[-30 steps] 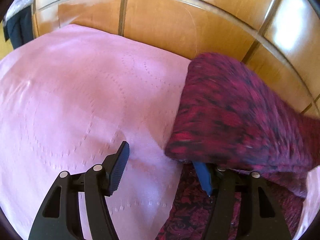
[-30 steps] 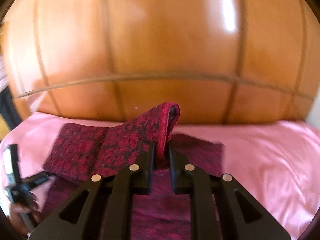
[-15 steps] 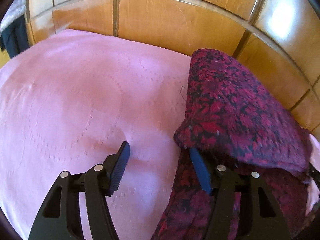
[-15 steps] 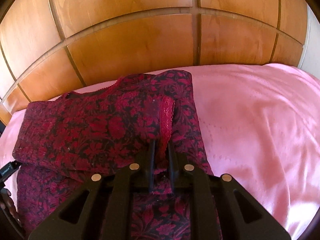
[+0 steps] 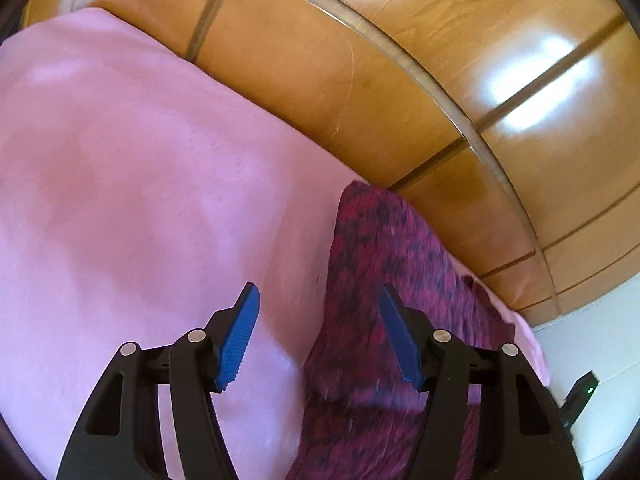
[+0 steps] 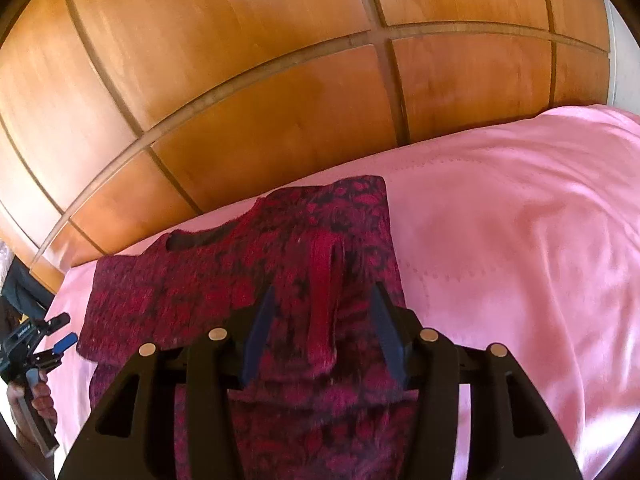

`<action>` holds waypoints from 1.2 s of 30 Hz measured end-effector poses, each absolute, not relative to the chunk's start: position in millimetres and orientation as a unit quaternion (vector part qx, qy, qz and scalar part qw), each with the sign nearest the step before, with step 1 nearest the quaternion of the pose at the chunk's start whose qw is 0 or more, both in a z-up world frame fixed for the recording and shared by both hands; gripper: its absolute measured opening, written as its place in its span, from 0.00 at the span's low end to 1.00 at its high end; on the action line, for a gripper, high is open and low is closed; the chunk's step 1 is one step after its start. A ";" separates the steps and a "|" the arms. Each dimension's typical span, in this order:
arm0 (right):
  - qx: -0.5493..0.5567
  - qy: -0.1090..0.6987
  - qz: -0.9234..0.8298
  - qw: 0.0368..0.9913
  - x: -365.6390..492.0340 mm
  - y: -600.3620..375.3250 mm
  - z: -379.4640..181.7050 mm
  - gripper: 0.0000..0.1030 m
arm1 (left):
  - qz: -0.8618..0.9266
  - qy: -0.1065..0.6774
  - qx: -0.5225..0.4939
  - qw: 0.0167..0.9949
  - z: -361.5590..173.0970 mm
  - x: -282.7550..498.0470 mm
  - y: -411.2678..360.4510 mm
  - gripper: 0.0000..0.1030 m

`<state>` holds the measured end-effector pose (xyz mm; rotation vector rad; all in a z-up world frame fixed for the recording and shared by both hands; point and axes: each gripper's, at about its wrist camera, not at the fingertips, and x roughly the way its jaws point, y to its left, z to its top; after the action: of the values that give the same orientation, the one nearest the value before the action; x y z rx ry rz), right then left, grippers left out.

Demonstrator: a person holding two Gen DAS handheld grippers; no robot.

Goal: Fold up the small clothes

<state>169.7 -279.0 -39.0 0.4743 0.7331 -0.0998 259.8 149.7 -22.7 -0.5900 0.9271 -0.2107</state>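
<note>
Step in hand, by judgement: release after folding a sleeve in over the body of the garment (image 6: 248, 280); one fold laid, more to go.

Landmark: garment, dark red floral knit, lying on the pink bedspread (image 6: 500, 240) close under the wooden headboard (image 6: 280, 100).

Left of garment: left gripper (image 5: 318, 336), hand-held, fingers (image 5: 240, 336) standing wide with nothing pressed between; one finger over bare bedspread, the other over the garment's left edge. Also visible small at the far left of the right wrist view, apart from the cloth. Left view blurred; contact with cloth not resolvable.

Over garment, near its right edge: right gripper (image 6: 320, 332). Jaws have just been opening. Folded-in sleeve with its red cuff band (image 6: 326, 272) lies between the fingers (image 6: 258, 332), but pads appear clear of it; not gripped.

Neckline (image 6: 196, 240) toward the headboard; lower part of garment runs out of frame beneath the grippers.

Next move, by judgement: lift right gripper clear without dragging the cuff, check that the sleeve stays flat, then take the hem end with both grippers and bring it up toward the neckline. Knit looks soft and limp; likely to slide on the smooth bedspread.
</note>
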 end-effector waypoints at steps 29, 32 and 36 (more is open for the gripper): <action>0.113 0.328 -0.105 0.932 168.9 -251.7 -16.7 0.46 | -0.078 0.345 -0.024 0.935 14.4 266.4 32.3 0.44; 0.112 0.316 -0.075 0.939 174.0 -233.8 -3.5 0.55 | -0.111 0.366 -0.008 0.924 8.2 278.5 17.7 0.44; 0.077 0.343 -0.037 0.935 199.4 -203.5 -13.9 0.61 | -0.104 0.429 -0.021 0.897 -25.1 302.9 14.1 0.44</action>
<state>199.4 -203.5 -13.9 0.1582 0.7019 -0.0759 302.9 14.1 -25.1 -0.0443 0.8893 -0.2147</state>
